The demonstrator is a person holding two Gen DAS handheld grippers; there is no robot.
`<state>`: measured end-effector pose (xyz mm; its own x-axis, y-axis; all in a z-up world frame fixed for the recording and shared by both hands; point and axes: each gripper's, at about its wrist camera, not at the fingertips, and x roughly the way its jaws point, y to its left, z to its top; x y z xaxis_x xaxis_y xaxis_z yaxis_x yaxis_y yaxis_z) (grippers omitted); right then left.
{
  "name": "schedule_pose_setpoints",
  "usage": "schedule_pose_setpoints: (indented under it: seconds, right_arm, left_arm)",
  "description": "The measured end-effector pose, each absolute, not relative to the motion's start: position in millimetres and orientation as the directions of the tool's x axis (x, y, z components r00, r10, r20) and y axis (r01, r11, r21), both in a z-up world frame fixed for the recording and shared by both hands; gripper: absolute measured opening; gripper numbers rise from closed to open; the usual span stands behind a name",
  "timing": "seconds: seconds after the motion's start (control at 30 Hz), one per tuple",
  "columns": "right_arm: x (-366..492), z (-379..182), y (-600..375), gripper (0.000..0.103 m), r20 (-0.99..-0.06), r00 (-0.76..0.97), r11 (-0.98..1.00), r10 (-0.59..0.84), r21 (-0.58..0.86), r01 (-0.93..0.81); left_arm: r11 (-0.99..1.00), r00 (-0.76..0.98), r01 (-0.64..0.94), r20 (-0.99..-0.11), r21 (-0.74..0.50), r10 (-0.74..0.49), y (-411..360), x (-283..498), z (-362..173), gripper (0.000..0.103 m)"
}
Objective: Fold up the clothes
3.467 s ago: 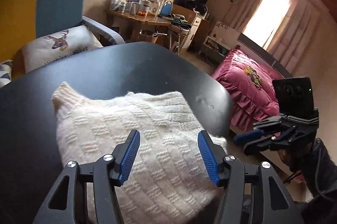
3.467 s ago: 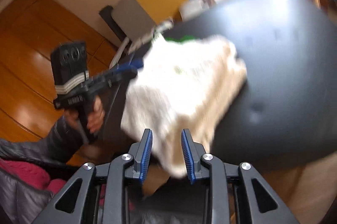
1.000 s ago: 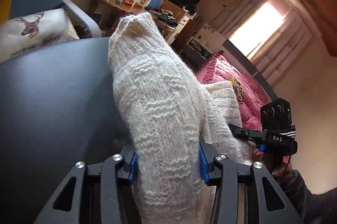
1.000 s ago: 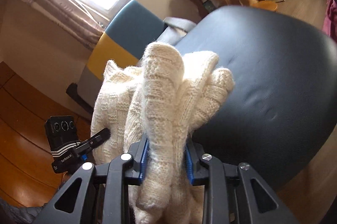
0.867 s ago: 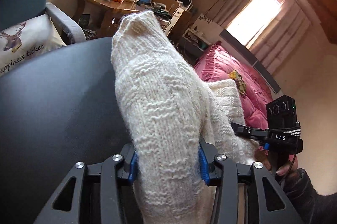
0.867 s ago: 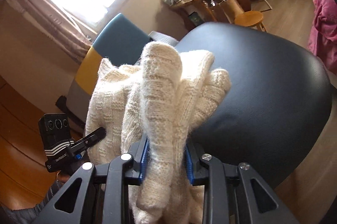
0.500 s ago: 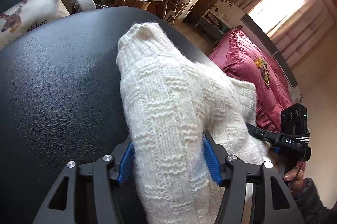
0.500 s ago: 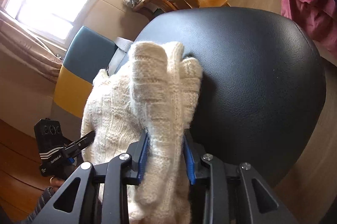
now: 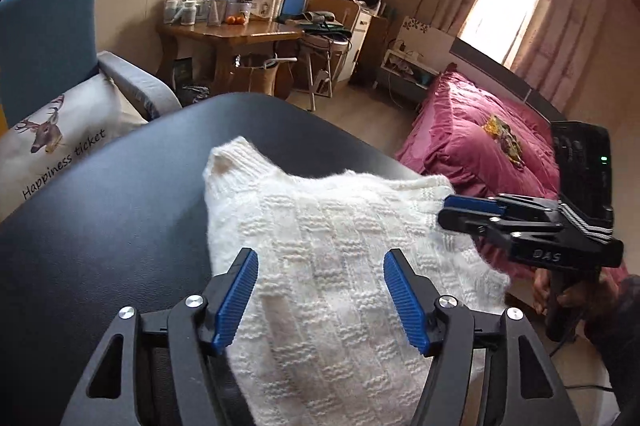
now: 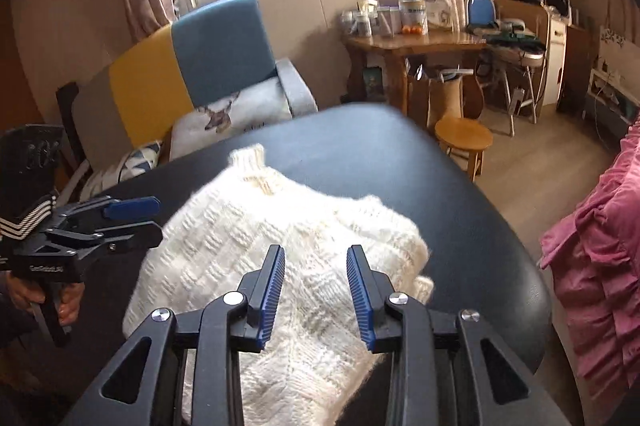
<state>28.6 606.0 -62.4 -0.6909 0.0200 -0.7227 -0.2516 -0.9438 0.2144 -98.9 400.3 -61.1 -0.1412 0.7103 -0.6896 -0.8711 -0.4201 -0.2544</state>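
One cream sweater (image 9: 344,266) is lying folded on one black table (image 9: 100,226), its near edge running out of sight below both views. Two grippers are hovering over it. The left gripper (image 9: 320,290) is opening, its blue pads clear of the knit. The right gripper (image 10: 316,286) is standing apart too, gripping nothing. Both hands are mostly hidden behind the handles.

Cream basket-weave sweater (image 9: 340,266), black table (image 9: 120,205)
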Motion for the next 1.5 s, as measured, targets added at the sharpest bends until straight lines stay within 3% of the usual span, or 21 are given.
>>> schedule_pose_setpoints:
  seconds: [0.07,0.13,0.53,0.67,0.77,0.87,1.03,1.17,1.3,1.33,1.43,1.5]
  right_arm:
    - [27,-98,616,0.028,-0.782,-0.622,-0.927,0.025,0.214,-0.307]
    - [44,-112,620,0.028,-0.737,-0.676,-0.912,0.026,0.259,-0.318]
    - [44,-106,606,0.028,-0.690,-0.704,-0.878,0.170,0.219,-0.427]
    - [50,-75,588,0.030,-0.671,-0.695,-0.842,0.258,0.197,-0.503]
    - [60,-54,560,0.030,-0.620,-0.729,-0.856,0.289,0.174,-0.488]
    - [68,-42,532,0.030,-0.598,-0.749,-0.877,0.285,0.154,-0.456]
    - [80,-44,494,0.030,-0.616,-0.749,-0.894,0.244,0.157,-0.420]
    - [90,-50,475,0.030,-0.628,-0.749,-0.890,0.213,0.191,-0.413]
    - [95,-51,464,0.030,-0.637,-0.746,-0.888,0.193,0.211,-0.409]
    - [96,-52,462,0.030,-0.640,-0.745,-0.889,0.191,0.209,-0.408]
    - [98,-52,458,0.030,-0.646,-0.741,-0.891,0.182,0.211,-0.403]
    - [98,-53,456,0.030,-0.649,-0.740,-0.891,0.177,0.214,-0.400]
  left_arm:
    - [-0.424,-0.154,-0.882,-0.727,-0.204,0.670,418,-89,-79,0.066]
    - [-0.453,-0.206,-0.881,-0.753,-0.135,0.625,426,-82,-96,0.067]
    - [-0.581,-0.368,-0.813,-0.735,-0.043,0.570,428,-67,-92,0.074]
    - [-0.665,-0.492,-0.746,-0.706,0.041,0.509,409,-63,-65,0.097]
    - [-0.698,-0.559,-0.713,-0.656,0.070,0.506,386,-53,-47,0.103]
    - [-0.720,-0.607,-0.683,-0.644,0.125,0.465,370,-42,-37,0.103]
    - [-0.758,-0.613,-0.646,-0.649,0.085,0.450,337,-25,-20,0.103]
    - [-0.770,-0.594,-0.638,-0.641,0.007,0.486,312,-14,-3,0.103]
    - [-0.732,-0.503,-0.656,-0.616,-0.185,0.606,284,-9,17,0.103]
    - [-0.749,-0.523,-0.640,-0.616,-0.172,0.589,281,-7,22,0.103]
    - [-0.793,-0.656,-0.609,-0.579,0.026,0.484,283,10,37,0.103]
    - [-0.798,-0.687,-0.600,-0.553,0.067,0.470,280,17,45,0.103]
